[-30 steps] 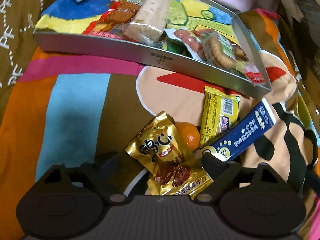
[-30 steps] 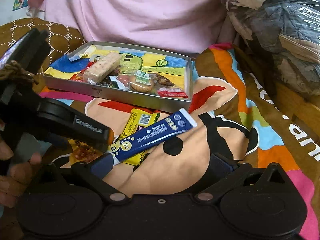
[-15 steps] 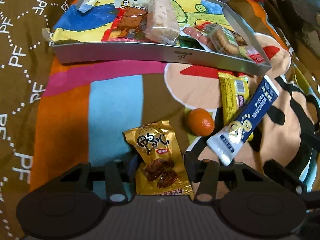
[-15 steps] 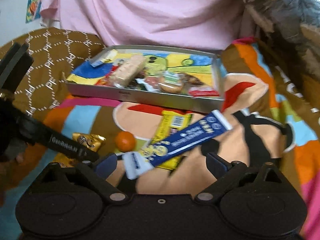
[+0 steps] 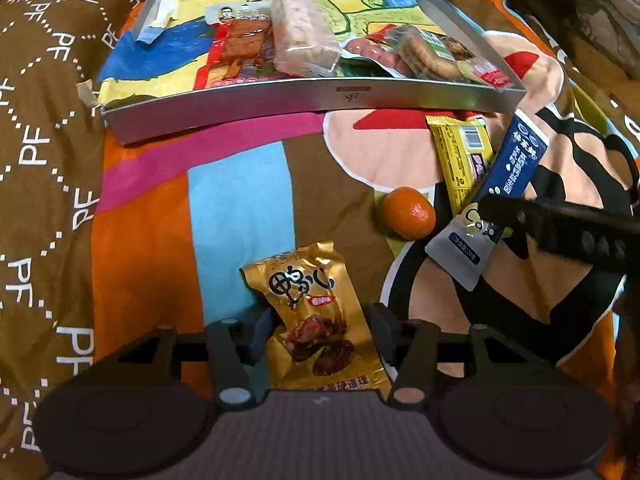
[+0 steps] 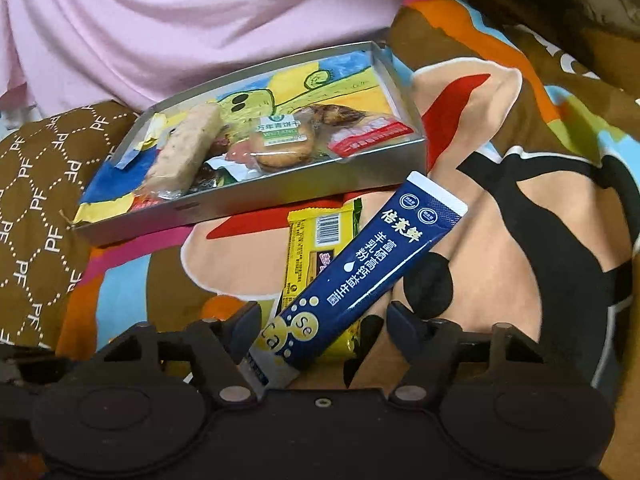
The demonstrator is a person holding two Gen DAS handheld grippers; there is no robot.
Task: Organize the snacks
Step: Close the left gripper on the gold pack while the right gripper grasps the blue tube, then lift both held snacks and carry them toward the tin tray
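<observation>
Gold packet [image 5: 316, 316] between left gripper [image 5: 318, 330]; blue sachet [image 6: 356, 272] between right gripper [image 6: 322, 332].

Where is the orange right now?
In the left wrist view, the orange lies on the blanket, right of centre, beside the yellow packet and nearer than the tray.

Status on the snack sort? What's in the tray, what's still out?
Done: the metal tray already holds several snacks, including a rice bar and a biscuit pack. In hand: left tongs straddle the gold packet, right tongs straddle the blue sachet; neither has closed. Left: both of those, the yellow bar and the orange.
</observation>
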